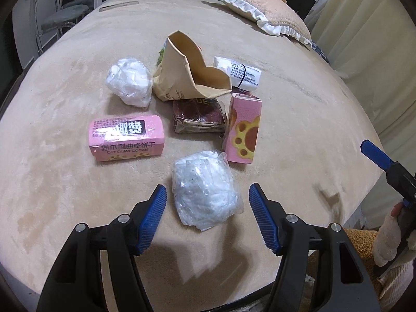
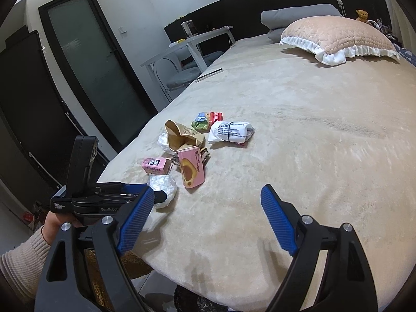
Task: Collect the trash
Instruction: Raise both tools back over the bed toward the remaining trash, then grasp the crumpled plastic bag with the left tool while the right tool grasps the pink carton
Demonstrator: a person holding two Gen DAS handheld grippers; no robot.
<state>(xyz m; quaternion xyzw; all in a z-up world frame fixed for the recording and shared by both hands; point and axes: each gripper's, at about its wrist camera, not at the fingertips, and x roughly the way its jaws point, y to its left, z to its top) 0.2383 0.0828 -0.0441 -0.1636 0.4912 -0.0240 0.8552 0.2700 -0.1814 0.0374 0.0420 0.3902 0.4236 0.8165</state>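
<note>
Left wrist view: the left tool (image 1: pixel 207 217) is spread wide, its blue fingers (image 1: pixel 153 215) flanking a crumpled clear plastic wad (image 1: pixel 205 192) that lies on the bed (image 1: pixel 65 182); a gap shows on each side, so neither finger touches it. Beyond the wad sit a pink box (image 1: pixel 126 137) lying flat, a second pink box (image 1: pixel 243 130) standing tilted, a dark wrapper (image 1: pixel 199 117), another plastic wad (image 1: pixel 129 81), a white packet (image 1: pixel 238 74) bound by a dark band, and an open paper bag (image 1: pixel 192 70) on its side; nothing can be made out inside the bag. The right tool's blue tip (image 1: pixel 375 154) enters at the right edge. A frilled pillow (image 1: pixel 260 7) lies at the head of the bed. Right wrist view: the right tool (image 2: pixel 205 219) is likewise wide open and holds nothing, hovering over bare bed (image 2: pixel 312 156) well apart from the trash. The left tool (image 2: pixel 156 195) reaches in from the left at the near wad (image 2: pixel 166 186). Farther back are the tilted box (image 2: pixel 191 170), flat box (image 2: pixel 156 165), bag (image 2: pixel 179 135), packet (image 2: pixel 230 132), and small green and red packs (image 2: pixel 208 119). A pillow (image 2: pixel 335 36) is near the headboard.
</note>
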